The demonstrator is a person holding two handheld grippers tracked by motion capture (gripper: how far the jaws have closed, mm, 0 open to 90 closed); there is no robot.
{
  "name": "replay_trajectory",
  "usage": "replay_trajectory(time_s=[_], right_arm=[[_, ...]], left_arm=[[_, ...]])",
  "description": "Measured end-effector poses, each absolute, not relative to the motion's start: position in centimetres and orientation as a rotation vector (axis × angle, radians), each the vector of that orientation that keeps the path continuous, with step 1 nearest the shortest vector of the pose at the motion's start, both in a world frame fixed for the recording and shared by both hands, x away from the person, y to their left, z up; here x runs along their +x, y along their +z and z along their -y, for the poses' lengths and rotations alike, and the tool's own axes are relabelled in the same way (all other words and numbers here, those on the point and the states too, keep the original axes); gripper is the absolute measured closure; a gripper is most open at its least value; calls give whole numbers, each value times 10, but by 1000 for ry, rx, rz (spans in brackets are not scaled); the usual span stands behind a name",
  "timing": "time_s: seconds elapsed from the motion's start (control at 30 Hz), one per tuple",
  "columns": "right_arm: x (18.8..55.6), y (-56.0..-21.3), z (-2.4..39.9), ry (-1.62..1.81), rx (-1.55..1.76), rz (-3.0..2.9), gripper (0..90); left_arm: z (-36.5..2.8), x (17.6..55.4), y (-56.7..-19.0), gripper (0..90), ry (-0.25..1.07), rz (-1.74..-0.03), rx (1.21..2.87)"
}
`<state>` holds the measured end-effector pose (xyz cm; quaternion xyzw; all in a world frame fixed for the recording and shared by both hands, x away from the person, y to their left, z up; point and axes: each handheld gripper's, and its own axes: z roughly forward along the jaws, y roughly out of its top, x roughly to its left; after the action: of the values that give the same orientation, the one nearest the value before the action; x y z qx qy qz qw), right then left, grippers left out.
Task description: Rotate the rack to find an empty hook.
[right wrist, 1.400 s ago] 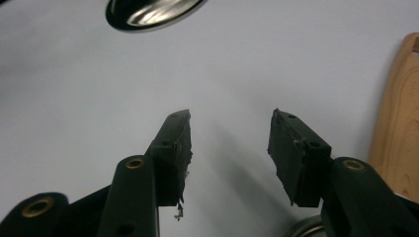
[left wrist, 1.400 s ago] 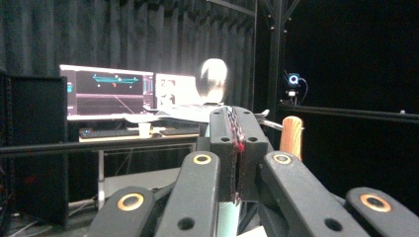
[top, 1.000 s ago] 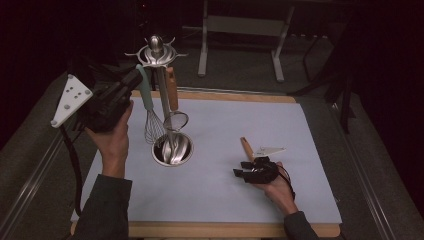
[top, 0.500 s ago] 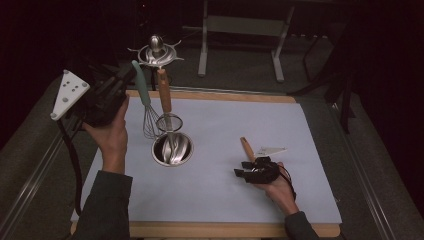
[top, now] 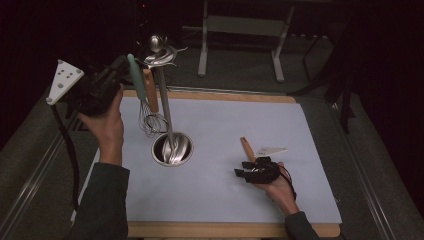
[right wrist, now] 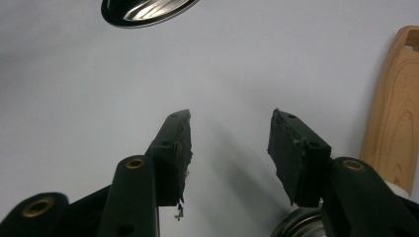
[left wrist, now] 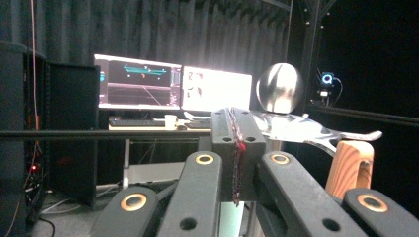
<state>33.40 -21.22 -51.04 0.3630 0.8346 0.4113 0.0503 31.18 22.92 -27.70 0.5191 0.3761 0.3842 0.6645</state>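
Left gripper (top: 117,70): upper left of the high view, jaws clenched on the teal handle of the whisk (top: 150,117).
Whisk: hangs at the rack (top: 165,100), its wires just above the desk (top: 225,200), beside a wooden handle (top: 150,90).
Rack: centre left, round base on the desk.
Right gripper (top: 245,172): lower right, resting on the desk, jaws released with nothing between them.
Spatula (top: 247,149): just beyond the right gripper.

Dark curtained lab, lit monitors (left wrist: 175,89)
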Motion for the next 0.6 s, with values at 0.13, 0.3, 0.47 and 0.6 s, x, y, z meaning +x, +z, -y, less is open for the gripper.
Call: replay_trajectory(time_s=[0.13, 0.3, 0.47, 0.6], right_arm=[[334, -510, 213, 1253, 1108, -2537, 505], [334, -509, 214, 1261, 1108, -2531, 505], [334, -509, 214, 1259, 1106, -2532, 505], [334, -509, 214, 1255, 1101, -2532, 505]], left_arm=[[-231, 317, -277, 900, 860, -871, 1166], [-232, 323, -275, 900, 857, -895, 1167], [-233, 329, -273, 900, 854, -914, 1171], [-233, 332, -272, 900, 850, -925, 1172]])
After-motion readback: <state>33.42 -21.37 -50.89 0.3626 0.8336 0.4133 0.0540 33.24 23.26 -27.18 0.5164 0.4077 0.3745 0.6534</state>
